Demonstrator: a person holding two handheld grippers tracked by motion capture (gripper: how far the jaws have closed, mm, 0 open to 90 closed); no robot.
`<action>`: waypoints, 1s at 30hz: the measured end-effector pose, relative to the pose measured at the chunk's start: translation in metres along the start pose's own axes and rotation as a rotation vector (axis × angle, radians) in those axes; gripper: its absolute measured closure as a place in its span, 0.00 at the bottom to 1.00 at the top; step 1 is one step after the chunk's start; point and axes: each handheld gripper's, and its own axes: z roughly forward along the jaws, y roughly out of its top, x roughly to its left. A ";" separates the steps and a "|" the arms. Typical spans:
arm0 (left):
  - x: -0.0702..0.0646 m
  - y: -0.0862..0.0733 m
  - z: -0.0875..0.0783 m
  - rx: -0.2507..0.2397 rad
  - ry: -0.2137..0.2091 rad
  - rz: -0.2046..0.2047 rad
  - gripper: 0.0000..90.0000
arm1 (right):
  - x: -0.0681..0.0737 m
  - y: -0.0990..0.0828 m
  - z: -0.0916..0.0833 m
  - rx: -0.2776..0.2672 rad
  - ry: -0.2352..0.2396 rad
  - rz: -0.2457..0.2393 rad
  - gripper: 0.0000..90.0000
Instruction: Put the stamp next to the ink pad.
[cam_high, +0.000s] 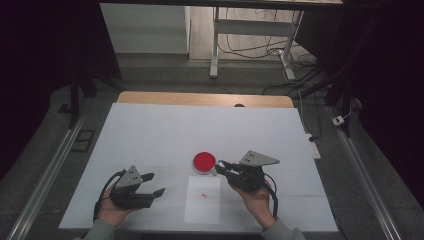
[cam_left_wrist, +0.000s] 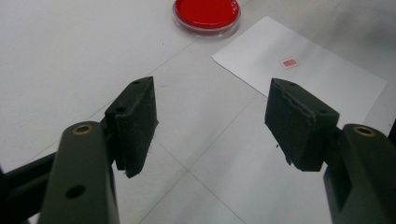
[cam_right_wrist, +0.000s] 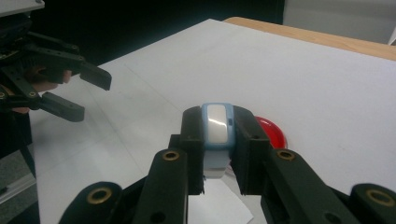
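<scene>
My right gripper (cam_high: 220, 165) (cam_right_wrist: 217, 115) is shut on a small blue-and-white block (cam_right_wrist: 217, 127), which stands upright between the jaws. It hovers just right of a round red dish (cam_high: 204, 161) (cam_right_wrist: 272, 131) (cam_left_wrist: 206, 11). A white paper sheet (cam_high: 202, 200) (cam_left_wrist: 299, 60) lies in front of the dish and bears a small red mark (cam_high: 204, 194) (cam_left_wrist: 289, 62). Left of the sheet, my left gripper (cam_high: 156, 183) (cam_left_wrist: 210, 121) (cam_right_wrist: 91, 96) is open, with nothing between its pads and bare table under them.
A white cover (cam_high: 165, 135) lies over the table, and a wooden strip (cam_high: 205, 98) shows at the far edge. Beyond the table are a desk frame (cam_high: 215, 45) and cables on the floor. Metal rails (cam_high: 50, 170) run along both sides.
</scene>
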 end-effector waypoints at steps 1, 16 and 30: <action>0.000 0.000 0.000 -0.001 0.004 -0.001 0.38 | -0.001 0.000 0.000 0.003 -0.001 -0.001 0.83; 0.003 -0.005 -0.003 -0.001 0.009 -0.013 0.38 | -0.017 -0.003 0.004 0.037 -0.051 -0.020 0.83; 0.003 -0.005 -0.002 0.006 0.013 -0.010 0.38 | -0.032 -0.006 0.010 0.066 -0.082 -0.030 0.83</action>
